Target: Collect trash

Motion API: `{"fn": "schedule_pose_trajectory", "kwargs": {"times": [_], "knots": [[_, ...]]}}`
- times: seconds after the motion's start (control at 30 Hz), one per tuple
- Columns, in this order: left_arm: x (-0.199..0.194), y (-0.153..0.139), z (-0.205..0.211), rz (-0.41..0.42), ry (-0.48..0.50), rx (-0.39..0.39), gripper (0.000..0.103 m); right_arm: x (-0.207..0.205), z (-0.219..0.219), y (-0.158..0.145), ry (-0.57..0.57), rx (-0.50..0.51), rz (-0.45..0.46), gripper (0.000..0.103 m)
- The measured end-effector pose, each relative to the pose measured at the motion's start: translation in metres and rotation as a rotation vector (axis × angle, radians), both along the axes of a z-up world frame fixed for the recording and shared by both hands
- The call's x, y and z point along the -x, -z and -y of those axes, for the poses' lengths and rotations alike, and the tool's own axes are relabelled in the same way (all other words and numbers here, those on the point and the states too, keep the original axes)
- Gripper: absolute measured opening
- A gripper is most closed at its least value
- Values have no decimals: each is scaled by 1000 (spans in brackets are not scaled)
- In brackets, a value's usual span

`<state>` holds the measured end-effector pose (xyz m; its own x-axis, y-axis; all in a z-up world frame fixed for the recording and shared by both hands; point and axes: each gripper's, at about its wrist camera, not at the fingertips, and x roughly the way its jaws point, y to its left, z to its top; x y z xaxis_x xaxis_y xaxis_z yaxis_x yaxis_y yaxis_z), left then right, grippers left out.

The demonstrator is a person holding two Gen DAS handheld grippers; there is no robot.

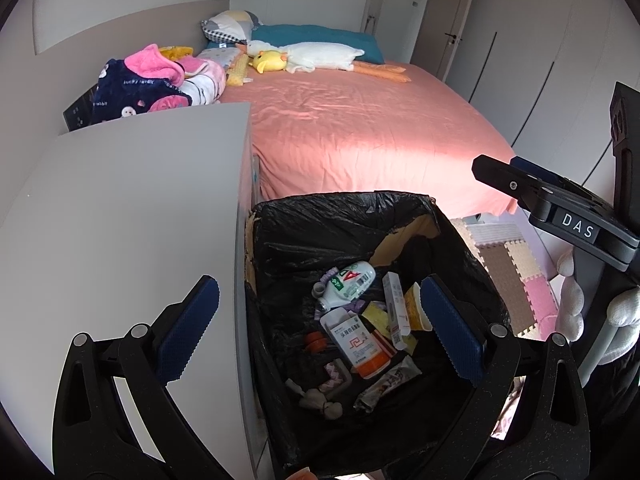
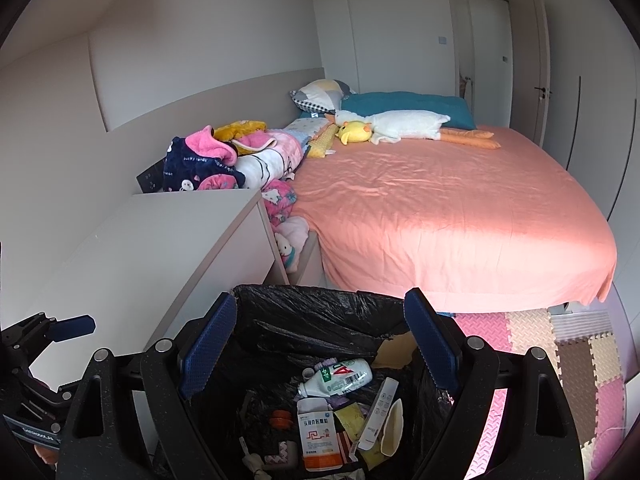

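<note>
Both grippers hung over the trash bin (image 1: 460, 240), a cardboard box lined with a crinkled black bag whose torn edge let brown card show at the far corner. The left gripper (image 1: 320, 328) had its blue-padded jaws spread wide with nothing between them, and the right gripper (image 2: 320, 344) stood just as wide apart and empty. Below and between the jaws of each lay the rubbish: a white plastic bottle (image 1: 348, 282) on its side with red lettering and a barcode, nearer than it a white-and-orange medicine box (image 1: 356, 340), a slim white carton (image 1: 394, 312) toward the right jaw, a yellow paper cup (image 1: 416, 308) beside that, a crumpled wrapper (image 1: 386, 388) and some balled tissue (image 1: 320, 402) closest in. Outside the left jaw ran a pale grey cabinet (image 1: 140, 200); beyond the bin stretched a bed (image 1: 360, 128) in salmon sheets.
</note>
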<state>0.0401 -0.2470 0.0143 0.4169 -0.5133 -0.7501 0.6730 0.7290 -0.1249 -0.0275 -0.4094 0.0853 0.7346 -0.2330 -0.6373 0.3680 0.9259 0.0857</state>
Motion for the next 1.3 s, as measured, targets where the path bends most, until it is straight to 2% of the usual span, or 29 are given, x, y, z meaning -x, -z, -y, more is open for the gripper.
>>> {"fn": "schedule_pose_trajectory", "kwargs": {"times": [0.17,0.33,0.63,0.87,1.03,1.3], "knots": [[5,-3,1,26,21,6,97,0,0,0,0,0,-1,86],[11,-6,5,80,32,-20,97,1,0,0,-1,0,-1,86],[7,-7,2,62,19,4,97,0,0,0,0,1,-1,86],[1,-9,-9,82,-46,58,97,0,0,0,-1,1,-1,86],[-4,-8,-10,55,-68,49,97,0,-1,-1,-1,1,-1,86],[-2,-8,-9,60,-69,29,97,0,-1,-1,-2,4,-1,86]]}}
